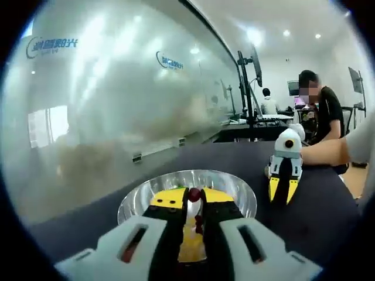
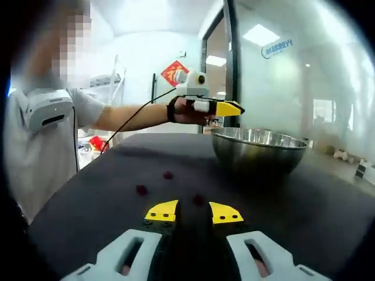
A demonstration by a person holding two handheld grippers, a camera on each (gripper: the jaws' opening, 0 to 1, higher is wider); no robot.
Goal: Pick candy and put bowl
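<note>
My left gripper (image 1: 194, 202) hovers over a steel bowl (image 1: 237, 188), shut on a dark red candy (image 1: 194, 194) held between its yellow-tipped jaws. In the right gripper view the left gripper (image 2: 233, 108) hangs in a person's hand above the bowl's (image 2: 258, 153) left rim. My right gripper (image 2: 194, 206) lies low over the dark table with its jaws together and nothing in them. One candy (image 2: 198, 199) lies just ahead of its tips, and two more candies (image 2: 168, 174) (image 2: 141, 189) lie farther off to the left. The right gripper (image 1: 284, 196) stands tips-down on the table right of the bowl.
A frosted glass wall (image 1: 117, 117) runs along the far side of the table (image 2: 105, 199). The person holding the grippers stands at the table's left end in the right gripper view. Other people sit at desks with monitors (image 1: 275, 105) in the background.
</note>
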